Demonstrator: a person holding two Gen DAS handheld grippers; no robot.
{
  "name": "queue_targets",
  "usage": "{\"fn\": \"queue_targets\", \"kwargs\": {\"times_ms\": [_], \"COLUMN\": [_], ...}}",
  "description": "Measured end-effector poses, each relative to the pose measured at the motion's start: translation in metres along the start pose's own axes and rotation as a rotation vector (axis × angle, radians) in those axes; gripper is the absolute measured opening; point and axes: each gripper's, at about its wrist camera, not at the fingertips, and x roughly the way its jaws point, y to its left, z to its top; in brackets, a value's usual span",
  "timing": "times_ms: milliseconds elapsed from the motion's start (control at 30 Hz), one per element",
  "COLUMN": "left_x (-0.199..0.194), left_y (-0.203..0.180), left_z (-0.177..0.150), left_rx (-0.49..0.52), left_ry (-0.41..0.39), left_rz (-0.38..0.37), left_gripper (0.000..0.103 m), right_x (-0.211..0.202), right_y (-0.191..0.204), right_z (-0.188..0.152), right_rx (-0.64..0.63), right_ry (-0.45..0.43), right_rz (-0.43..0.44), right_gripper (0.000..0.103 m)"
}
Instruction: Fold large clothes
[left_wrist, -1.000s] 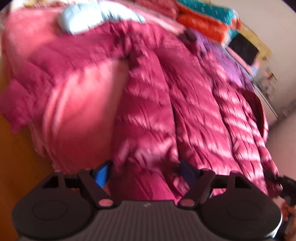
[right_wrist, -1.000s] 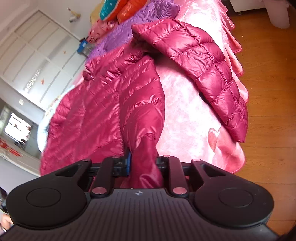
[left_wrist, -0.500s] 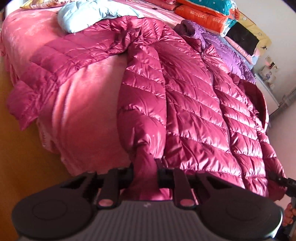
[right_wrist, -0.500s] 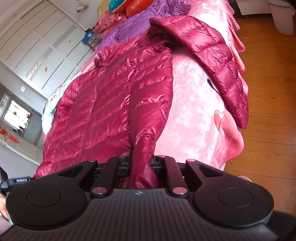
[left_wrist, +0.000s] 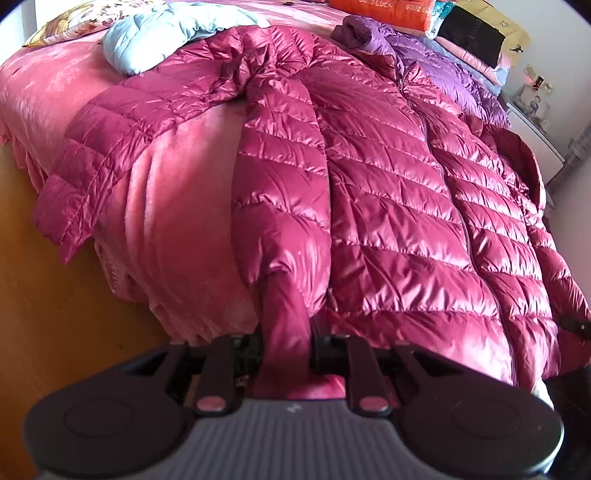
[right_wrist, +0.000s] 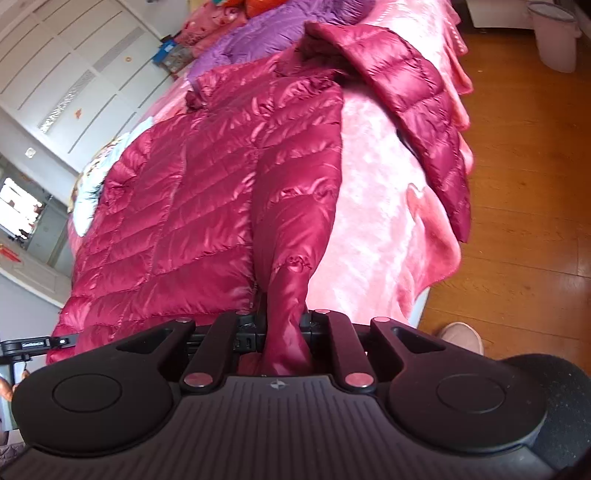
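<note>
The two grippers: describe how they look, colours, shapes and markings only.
The left gripper has a grey ribbed body, two black round lobes with recessed discs, black angled finger links on pinkish-silver rivets, and a small white logo. The right gripper matches but looks black throughout, with silver rivets and a star-like emblem. No cables or sleeves show.

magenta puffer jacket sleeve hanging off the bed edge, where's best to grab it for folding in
Grip the sleeve at its cuff, coming from the floor side. The cuff overhangs the pink blanket, so fingers can close around it. Both the left gripper and the right gripper now clamp the hem.
</note>
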Motion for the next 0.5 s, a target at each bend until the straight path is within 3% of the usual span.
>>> {"fn": "queue_targets", "kwargs": {"times_ms": [33,133,200,300,367,433,500], "left_x": [-0.003,-0.017,-0.032,-0.058,-0.075,-0.088,-0.094], "left_y": [-0.001,-0.005,-0.009,-0.022,-0.038,-0.057,-0.076], "left_z": [0.001,0.003,0.000,0.001,0.002,0.005,0.008], "left_rx": [0.007,0.029,0.040,0.076,0.123,0.161,0.191], "left_ry": [-0.006,-0.048,-0.089,-0.169,-0.228,-0.282,-0.318], "left_rz": [0.002,0.013,0.023,0.035,0.031,0.015,-0.003], "left_gripper": [0.024,0.033,0.037,0.048,0.060,0.065,0.065], "right_x": [0.001,0.002,-0.005,-0.015,-0.020,-0.026,-0.033], "right_y": [0.001,0.001,0.001,-0.001,-0.006,-0.015,-0.026], "right_z": [-0.001,-0.001,-0.003,-0.003,-0.001,0.000,0.001], "right_rx": [0.003,0.012,0.020,0.028,0.050,0.089,0.145], "right_ry": [0.002,-0.001,-0.034,-0.113,-0.169,-0.224,-0.284], "right_rz": [-0.004,-0.011,-0.009,-0.028,-0.041,-0.055,-0.071], "right_gripper": [0.015,0.036,0.064,0.065,0.068,0.075,0.093]}}
